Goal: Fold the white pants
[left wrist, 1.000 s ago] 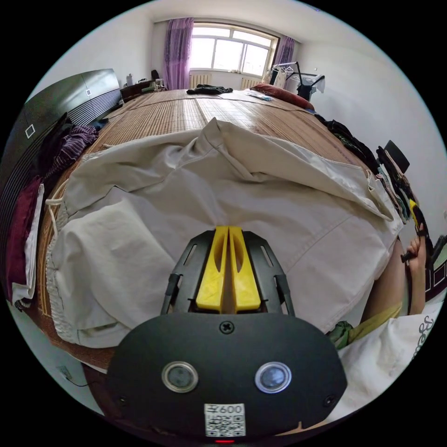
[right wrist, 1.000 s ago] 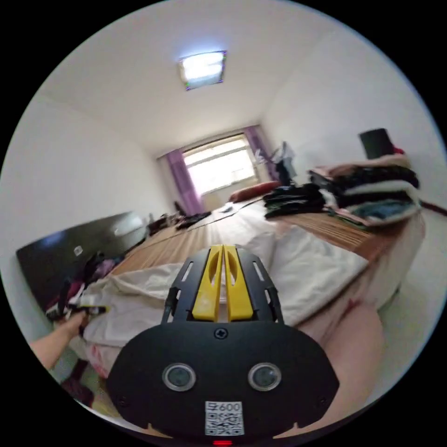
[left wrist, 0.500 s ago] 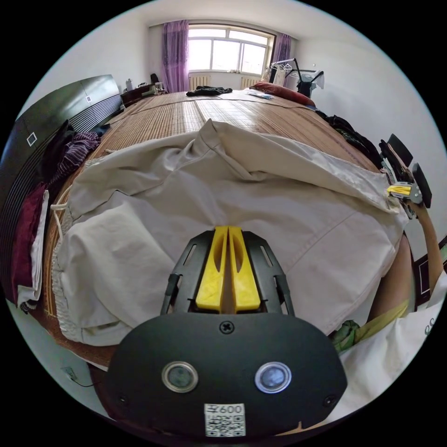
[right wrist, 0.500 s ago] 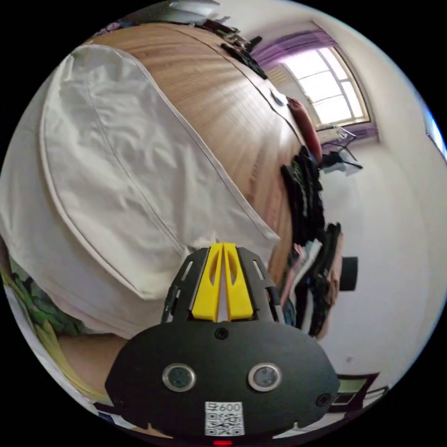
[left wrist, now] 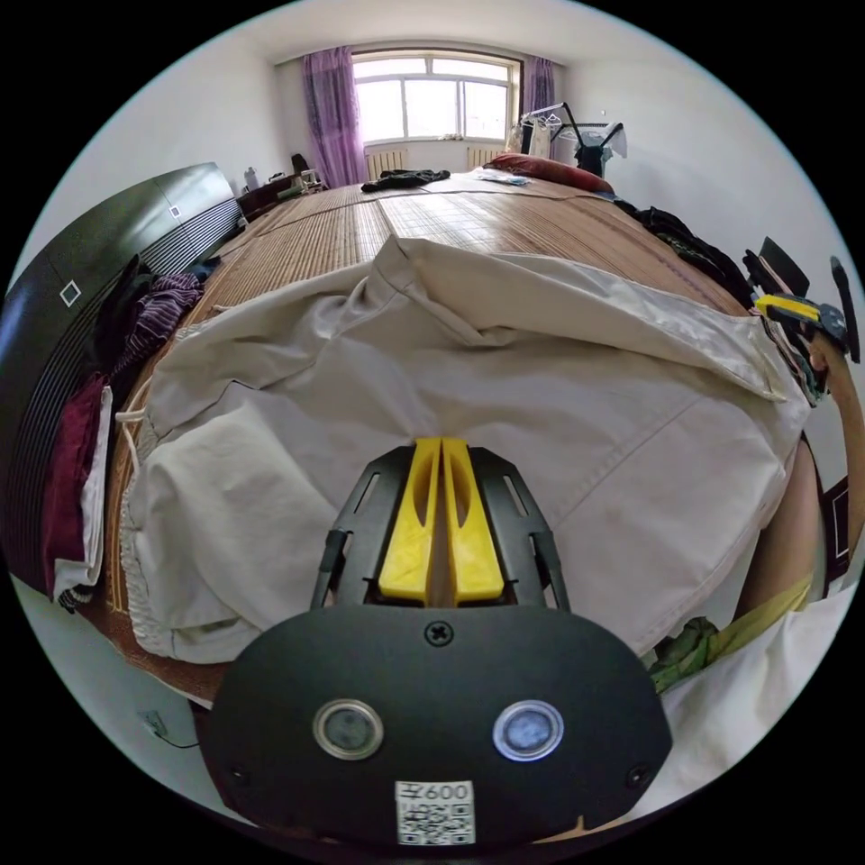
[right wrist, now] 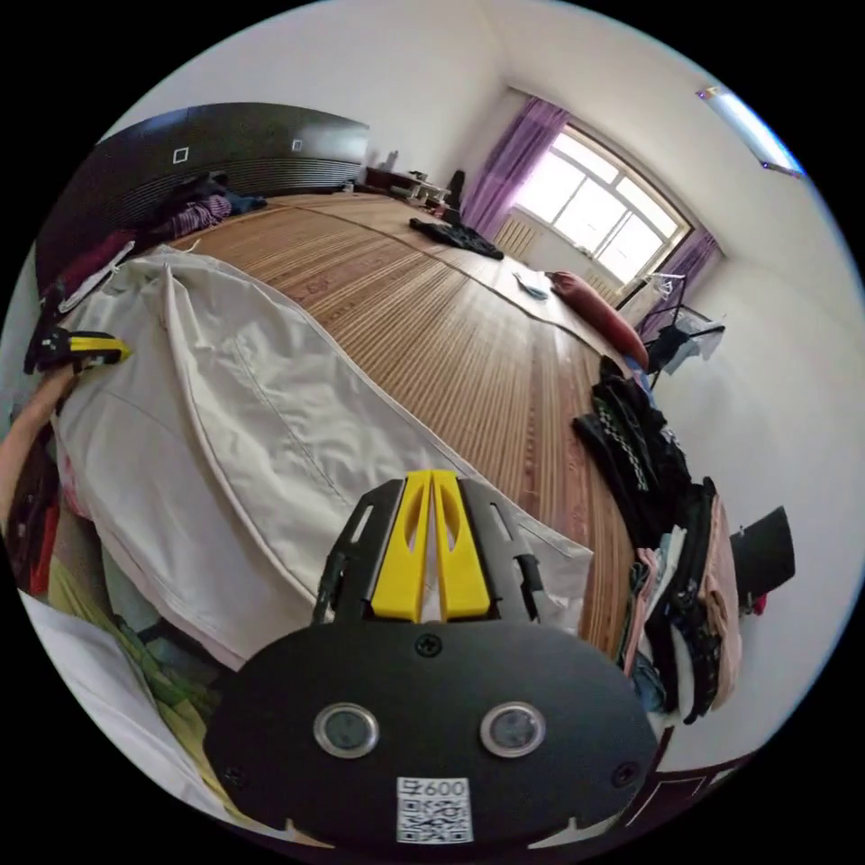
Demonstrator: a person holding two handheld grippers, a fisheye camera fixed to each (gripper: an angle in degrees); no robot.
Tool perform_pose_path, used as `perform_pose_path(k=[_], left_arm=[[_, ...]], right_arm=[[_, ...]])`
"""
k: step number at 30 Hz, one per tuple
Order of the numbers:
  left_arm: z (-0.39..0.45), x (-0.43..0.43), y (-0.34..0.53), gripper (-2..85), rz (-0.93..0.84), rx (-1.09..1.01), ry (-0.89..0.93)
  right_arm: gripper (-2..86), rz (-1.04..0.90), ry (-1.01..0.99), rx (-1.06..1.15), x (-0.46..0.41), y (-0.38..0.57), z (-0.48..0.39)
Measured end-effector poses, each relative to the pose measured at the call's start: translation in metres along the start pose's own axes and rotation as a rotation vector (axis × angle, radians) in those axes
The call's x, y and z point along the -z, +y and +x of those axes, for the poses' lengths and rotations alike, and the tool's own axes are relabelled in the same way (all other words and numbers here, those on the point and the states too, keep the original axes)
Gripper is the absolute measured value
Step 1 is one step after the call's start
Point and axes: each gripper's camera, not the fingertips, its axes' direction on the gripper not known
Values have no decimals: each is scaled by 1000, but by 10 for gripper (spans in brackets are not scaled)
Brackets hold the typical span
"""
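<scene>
The white pants (left wrist: 541, 396) lie spread and creased across a bamboo mat (left wrist: 360, 225) on a bed, waistband with drawstring to the left, one leg folded over toward the right. My left gripper (left wrist: 441, 441) hovers over the middle of them, jaws shut with nothing seen between them. In the right gripper view the pants (right wrist: 234, 396) stretch away to the left, and my right gripper (right wrist: 431, 475) is shut above the leg's hem end. Each gripper appears in the other's view: the right gripper (left wrist: 773, 302) at the far right, the left gripper (right wrist: 113, 347) at the far left.
A dark headboard (left wrist: 81, 297) with a heap of purple and maroon clothes (left wrist: 135, 306) borders the left side. Stacked dark clothes (right wrist: 667, 505) line the right bed edge. A red pillow (right wrist: 599, 315) and a black garment (left wrist: 396, 180) lie far off near the window.
The right gripper has come up from beside the bed edge to the hem end of the pants, its view swinging widely. The left gripper barely shifted. The pants lie as before.
</scene>
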Motion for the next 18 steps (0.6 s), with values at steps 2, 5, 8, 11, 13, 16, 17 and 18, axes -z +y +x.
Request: perform_pose_path(k=[2,5,8,11,13,16,17,18], left_arm=[[-2,-3,0,7,1,3,5],[-12,-8,0,8,1,23,42],[-21,-14,0,8,1,42,79],[-23,-18,0,8,1,40,75],[-21,-22,-1,8,2,33,58],[-21,-27,-2,8,2,30,43],[-21,-28,-2,8,2,29,41],[-21,-30,-2,8,4,28,39]], right_arm=[[-9,69,-56,27,5,0,-18],[-9,-30,-7,68,-27,4,-40],[-8,-288,68,60,-99,17,-29],[-8,-244,67,24,-117,13,-9],[-8,-272,68,55,-142,-9,9],[-8,-247,12,27,-174,-43,43],[-8,-241,4,16,-181,-50,49],[-9,-230,-4,-15,-194,-64,61]])
